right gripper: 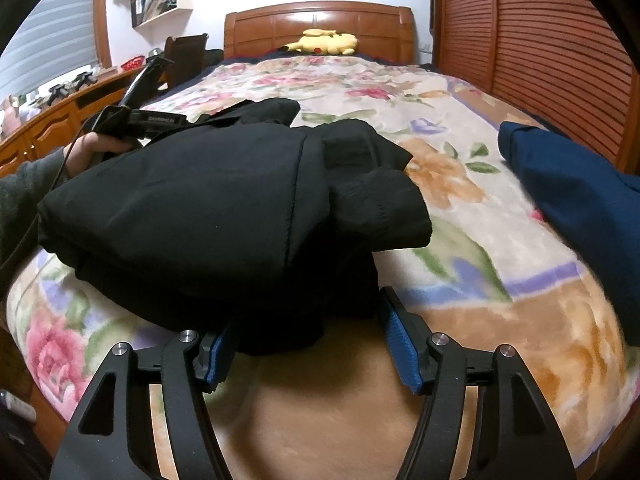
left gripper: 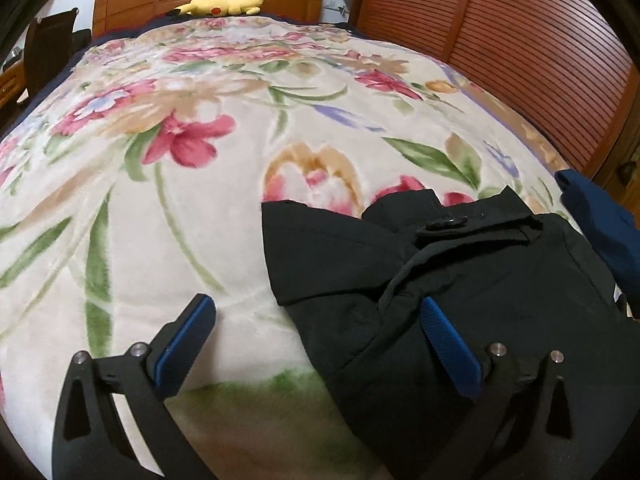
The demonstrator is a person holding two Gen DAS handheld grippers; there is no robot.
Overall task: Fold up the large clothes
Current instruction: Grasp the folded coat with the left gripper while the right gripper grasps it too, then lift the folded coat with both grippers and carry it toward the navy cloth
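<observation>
A folded black garment (left gripper: pixel 460 280) (right gripper: pixel 200 208) lies in a thick bundle near the foot of a bed with a floral blanket (left gripper: pixel 160 200) (right gripper: pixel 480 280). My left gripper (left gripper: pixel 316 320) is open wide: one blue pad hovers over the blanket, the other over the garment's left part, neither pressing. In the right wrist view the left gripper (right gripper: pixel 136 120) shows at the bundle's far left, held by a hand (right gripper: pixel 92 148). My right gripper (right gripper: pixel 310 344) is open at the bundle's near edge. A low fold of black cloth sits between its fingers, loose.
A dark blue garment (left gripper: pixel 600 216) (right gripper: pixel 568 184) lies at the bed's right edge. A yellow plush toy (left gripper: pixel 226 0) (right gripper: pixel 326 42) rests by the wooden headboard (right gripper: pixel 320 20). Louvred wooden doors (left gripper: pixel 520 40) stand along the right, a wooden desk (right gripper: pixel 48 128) on the left.
</observation>
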